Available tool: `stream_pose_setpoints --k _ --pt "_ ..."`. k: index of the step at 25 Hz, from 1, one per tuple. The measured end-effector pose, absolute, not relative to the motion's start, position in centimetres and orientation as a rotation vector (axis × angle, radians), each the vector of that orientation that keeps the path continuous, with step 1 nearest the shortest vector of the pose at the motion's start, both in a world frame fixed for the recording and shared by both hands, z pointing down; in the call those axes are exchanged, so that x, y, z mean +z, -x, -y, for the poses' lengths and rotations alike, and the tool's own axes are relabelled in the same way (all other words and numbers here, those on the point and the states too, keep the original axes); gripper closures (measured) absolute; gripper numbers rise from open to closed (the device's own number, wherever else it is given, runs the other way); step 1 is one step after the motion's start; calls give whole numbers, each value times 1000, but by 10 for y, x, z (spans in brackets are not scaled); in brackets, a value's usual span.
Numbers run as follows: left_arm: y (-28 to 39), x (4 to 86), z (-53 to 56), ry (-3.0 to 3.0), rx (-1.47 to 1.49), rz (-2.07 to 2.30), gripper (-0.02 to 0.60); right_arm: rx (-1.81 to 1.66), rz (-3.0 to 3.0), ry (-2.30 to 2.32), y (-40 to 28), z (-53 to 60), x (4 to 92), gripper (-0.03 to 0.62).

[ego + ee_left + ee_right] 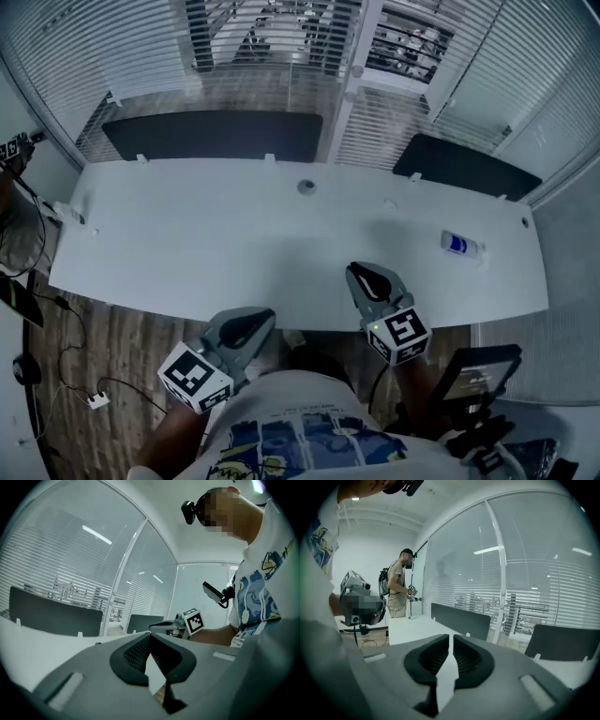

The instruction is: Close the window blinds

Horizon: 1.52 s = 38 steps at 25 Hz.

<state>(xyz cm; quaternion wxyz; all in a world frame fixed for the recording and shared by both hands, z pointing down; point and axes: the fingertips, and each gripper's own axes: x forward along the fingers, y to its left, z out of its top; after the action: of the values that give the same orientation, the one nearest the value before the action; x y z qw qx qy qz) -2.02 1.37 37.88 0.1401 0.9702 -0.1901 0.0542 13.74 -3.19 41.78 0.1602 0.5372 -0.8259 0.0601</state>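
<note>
Head view is showing the approach step, as I judge it: I am standing at the near edge of the bench (234, 244) and the blinds (272, 28) are hanging beyond its far edge, well apart from both tongs.

- Left tongs (248, 325): hovering at the near edge of the bench, jaws drawn together, nothing between them; the left gripper view is confirming this (150, 639).
- Right tongs (370, 278): hovering just over the near edge of the bench, jaws showing only a narrow slit and gripping nothing; the right gripper view is confirming this (451, 639).
- Blinds: the slats behind the middle of the bench are standing open, with the space outside showing through. The task is therefore not yet begun.

Next move, as I judge it: I am needing a wand or cord, and I cannot make one out. The reach is calling for one pair of tongs to cross the full depth of the bench toward the window post (352, 84).

Edges and room: two dark partition panels (211, 136) are rising along the far edge of the bench, with a gap between them in line with the post. The bench top is carrying only a small blue-and-white object (462, 245) toward its right end. Cables (56, 309) are lying on the floor off the bench's left end, a snag risk for walking round.
</note>
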Motion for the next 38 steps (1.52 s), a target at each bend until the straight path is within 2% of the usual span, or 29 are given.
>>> stream_pose_setpoints --k 12,25,38 --pt "21 382 46 -2750 101 739 578 72 2296 -1601 -199 200 425 553" --pt "51 371 44 -2719 79 882 578 -39 2183 -1793 -254 345 386 551" --pt "79 377 43 -2642 132 1030 578 -75 2047 -1978 -299 435 351 514"
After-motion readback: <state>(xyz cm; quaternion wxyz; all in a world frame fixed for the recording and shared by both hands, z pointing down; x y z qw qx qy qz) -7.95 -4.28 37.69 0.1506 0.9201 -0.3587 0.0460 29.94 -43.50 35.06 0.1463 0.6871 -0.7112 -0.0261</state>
